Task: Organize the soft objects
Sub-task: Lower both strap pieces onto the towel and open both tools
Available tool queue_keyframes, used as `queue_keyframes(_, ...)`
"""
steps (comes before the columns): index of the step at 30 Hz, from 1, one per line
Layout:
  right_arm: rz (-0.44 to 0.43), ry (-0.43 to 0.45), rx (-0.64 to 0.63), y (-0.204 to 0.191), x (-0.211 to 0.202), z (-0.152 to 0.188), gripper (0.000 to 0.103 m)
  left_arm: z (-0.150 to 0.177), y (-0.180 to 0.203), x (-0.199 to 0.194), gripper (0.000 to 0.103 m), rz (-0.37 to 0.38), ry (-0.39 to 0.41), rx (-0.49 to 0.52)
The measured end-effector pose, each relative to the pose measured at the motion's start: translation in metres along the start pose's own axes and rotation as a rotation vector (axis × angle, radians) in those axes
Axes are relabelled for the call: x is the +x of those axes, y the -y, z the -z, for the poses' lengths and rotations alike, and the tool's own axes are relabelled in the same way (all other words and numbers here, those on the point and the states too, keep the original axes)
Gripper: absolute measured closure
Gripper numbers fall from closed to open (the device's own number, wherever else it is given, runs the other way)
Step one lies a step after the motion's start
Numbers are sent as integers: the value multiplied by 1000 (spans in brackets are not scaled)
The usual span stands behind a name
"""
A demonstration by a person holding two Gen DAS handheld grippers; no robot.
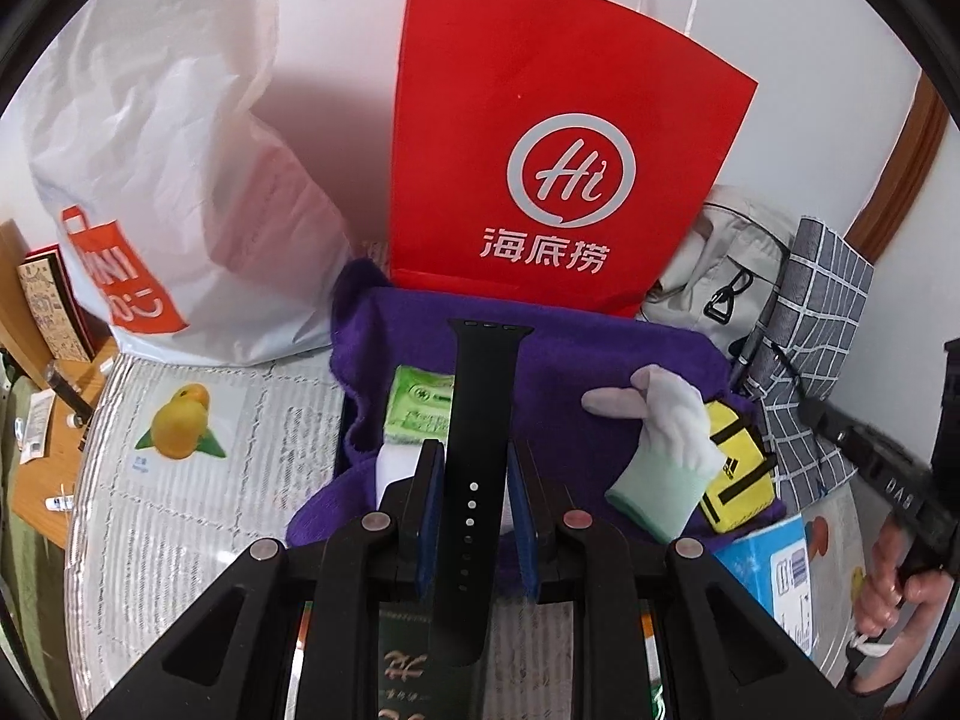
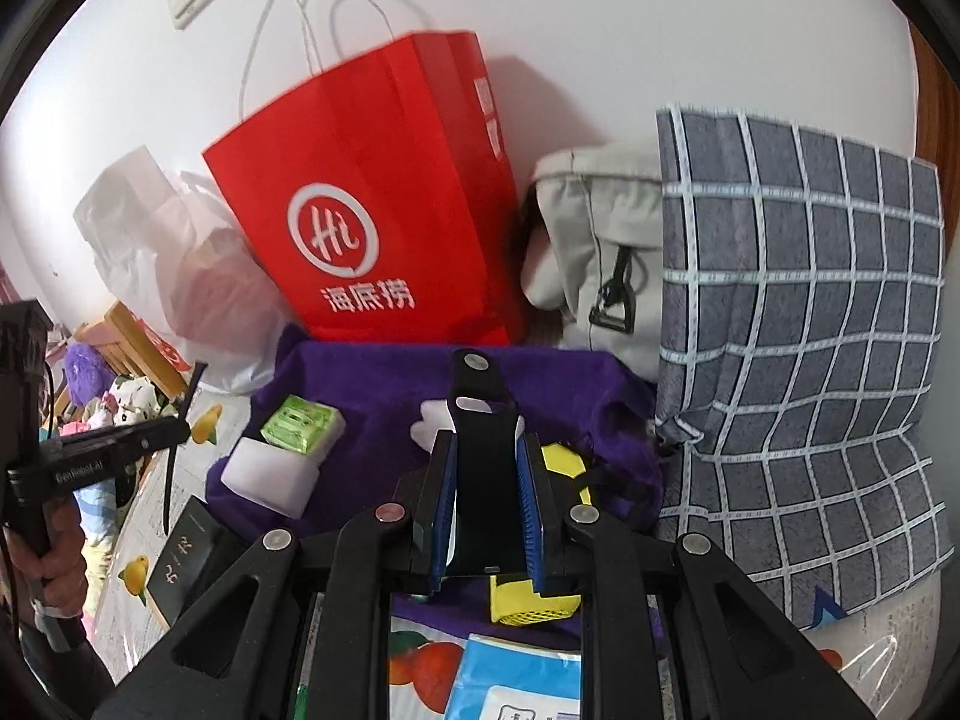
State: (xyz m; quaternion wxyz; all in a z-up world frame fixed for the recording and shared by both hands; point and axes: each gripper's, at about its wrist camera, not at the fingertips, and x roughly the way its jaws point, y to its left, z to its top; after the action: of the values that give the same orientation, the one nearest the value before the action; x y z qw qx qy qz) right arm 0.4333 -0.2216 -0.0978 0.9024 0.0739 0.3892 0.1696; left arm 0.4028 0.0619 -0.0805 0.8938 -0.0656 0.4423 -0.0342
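My left gripper (image 1: pixel 474 456) is shut on a long black watch strap (image 1: pixel 486 372) with holes, which points away over a purple towel (image 1: pixel 570 354). On the towel lie a green tissue packet (image 1: pixel 420 408), a white glove (image 1: pixel 666 438) and a small yellow bag (image 1: pixel 735 480). In the right wrist view, my right gripper (image 2: pixel 485 450) is shut on the shorter black strap piece (image 2: pixel 483 480) with a stud, held over the same towel (image 2: pixel 372 384). The green packet (image 2: pixel 300 423) and a white block (image 2: pixel 270 474) lie to its left. The yellow bag (image 2: pixel 564 468) is partly hidden behind its fingers.
Against the wall stand a red paper bag (image 1: pixel 540 150), a white plastic bag (image 1: pixel 168 180), a grey backpack (image 1: pixel 720 264) and a grey checked cloth (image 2: pixel 798 312). A blue-white box (image 1: pixel 774 564) and a dark booklet (image 2: pixel 186 558) lie near the towel. A hand (image 1: pixel 888 576) grips the other handle.
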Motion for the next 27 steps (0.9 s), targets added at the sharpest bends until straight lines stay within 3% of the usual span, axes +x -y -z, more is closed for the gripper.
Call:
queue_keyframes(13, -15, -89, 11, 1, 34, 8, 83, -14, 7, 51, 82, 60, -36, -63)
queue_keyframes(19, -49, -119, 34, 3, 48, 12, 83, -15, 3, 72, 82, 29, -69, -66)
queue_keyframes(27, -49, -139, 24, -6, 63, 18, 83, -14, -3, 88, 82, 48, -104, -98)
